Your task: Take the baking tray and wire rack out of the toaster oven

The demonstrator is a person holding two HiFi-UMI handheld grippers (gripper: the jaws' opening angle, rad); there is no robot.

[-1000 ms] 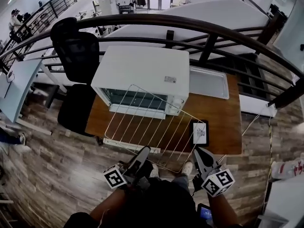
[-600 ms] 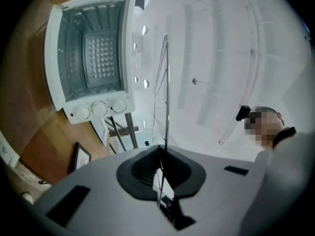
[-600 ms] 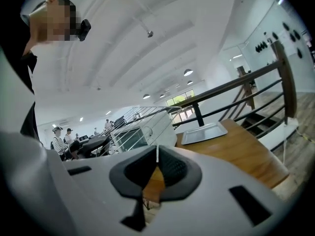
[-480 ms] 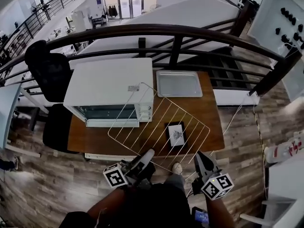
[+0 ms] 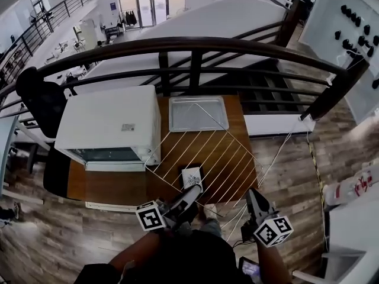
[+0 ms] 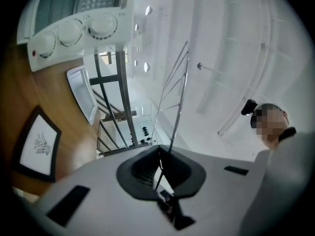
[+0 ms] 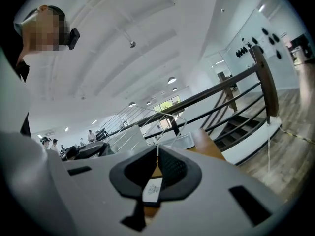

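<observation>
Two tongs, the left tongs (image 5: 192,191) and the right tongs (image 5: 251,194), each pinch tight on the near edge of the thin silver wire rack (image 5: 204,157). It hangs tilted above the brown wooden surface (image 5: 112,185), just right of the white toaster oven (image 5: 112,120). Behind it, the shallow grey metal baking tray (image 5: 198,113) lies on the surface.

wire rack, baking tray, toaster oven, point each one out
wire rack (image 5: 208,158): head view, middle of its wire grid.
baking tray (image 5: 188,115): head view, its flat floor.
toaster oven (image 5: 109,118): head view, its white top panel.
</observation>
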